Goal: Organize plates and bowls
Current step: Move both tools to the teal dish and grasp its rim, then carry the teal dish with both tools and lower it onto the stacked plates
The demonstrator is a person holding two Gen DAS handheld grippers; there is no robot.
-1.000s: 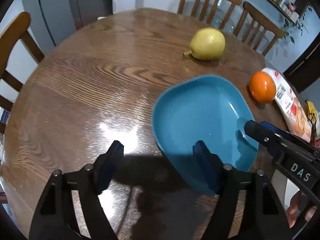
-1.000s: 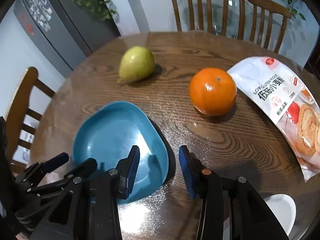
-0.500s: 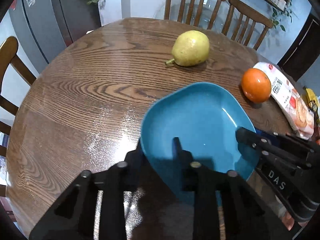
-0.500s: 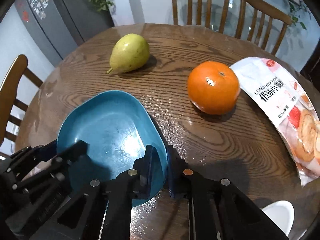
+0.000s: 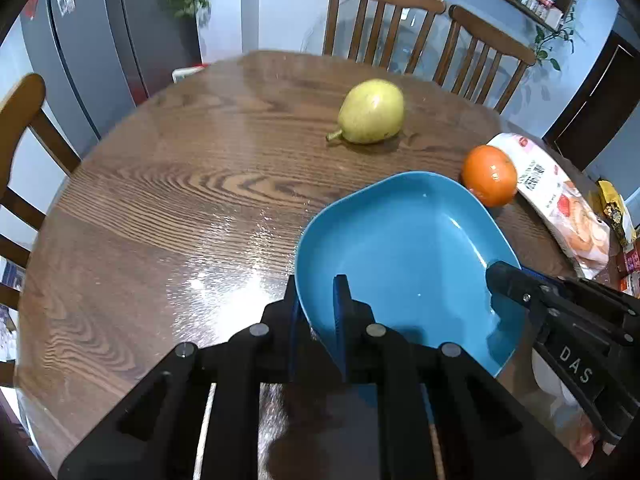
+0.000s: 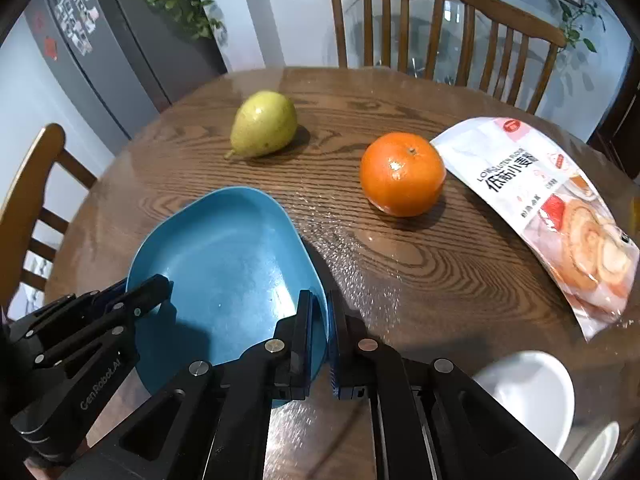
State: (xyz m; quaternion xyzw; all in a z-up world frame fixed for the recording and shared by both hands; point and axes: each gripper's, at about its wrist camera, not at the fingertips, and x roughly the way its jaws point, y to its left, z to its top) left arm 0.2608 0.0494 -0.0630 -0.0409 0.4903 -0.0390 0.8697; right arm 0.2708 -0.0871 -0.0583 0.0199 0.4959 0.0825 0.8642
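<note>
Surface: glossy wooden table [image 5: 168, 200], lower frame.
Grip: my left gripper [image 5: 316, 300] and right gripper [image 6: 320, 312] pinch opposite rims of blue plate [image 5: 408, 248].
Advice: lift level; plate probably slides easily.

A glossy round wooden table [image 5: 168, 208] stands ringed by slatted wooden chairs [image 6: 386, 20], a grey fridge [image 5: 92, 36] and leafy plant [image 6: 172, 4] behind.

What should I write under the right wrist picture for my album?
Two claws pinch the blue plate by opposite rims, near a pear and an orange.
</note>
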